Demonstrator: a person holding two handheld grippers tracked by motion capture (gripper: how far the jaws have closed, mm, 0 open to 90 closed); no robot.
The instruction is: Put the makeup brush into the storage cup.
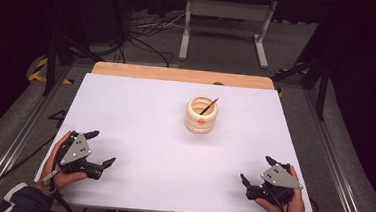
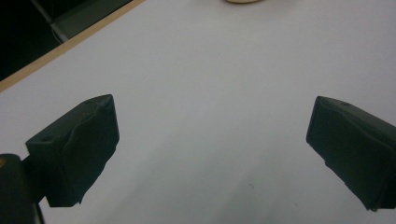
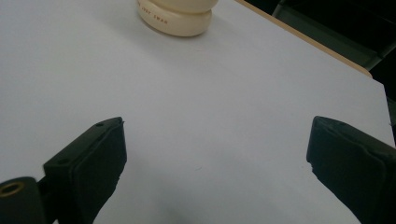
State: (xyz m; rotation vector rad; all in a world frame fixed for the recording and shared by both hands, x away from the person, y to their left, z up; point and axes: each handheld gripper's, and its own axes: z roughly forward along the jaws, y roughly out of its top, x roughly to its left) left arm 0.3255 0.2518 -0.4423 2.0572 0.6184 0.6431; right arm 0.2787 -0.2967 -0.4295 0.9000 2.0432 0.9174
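I am resting both my left tongs point(image 1: 100, 148) and right tongs point(image 1: 256, 169) released on the white tabletop point(image 1: 149, 133), well apart from the cream ribbed holder point(image 1: 201, 115) (a thin stick point(image 1: 209, 106) leaning inside).

Dim room, dark beyond the lit middle. White surface point(image 1: 139, 127) takes most of the light; a bare strip of pale wooden edge point(image 1: 178, 75) shows along its far side. Grey carpeted floor point(image 1: 230, 44) all around. Past the far edge, a white metal stand point(image 1: 227, 11) with two legs on flat feet. Black cables point(image 1: 146, 30) tangled on the floor to the stand's left. Dark frame legs point(image 1: 54, 56) at both far corners, black-and-yellow hazard tape point(image 1: 40, 70) at their bases. Metal rails point(image 1: 19, 129) run along the surface's sides. Walls lost in blackness.
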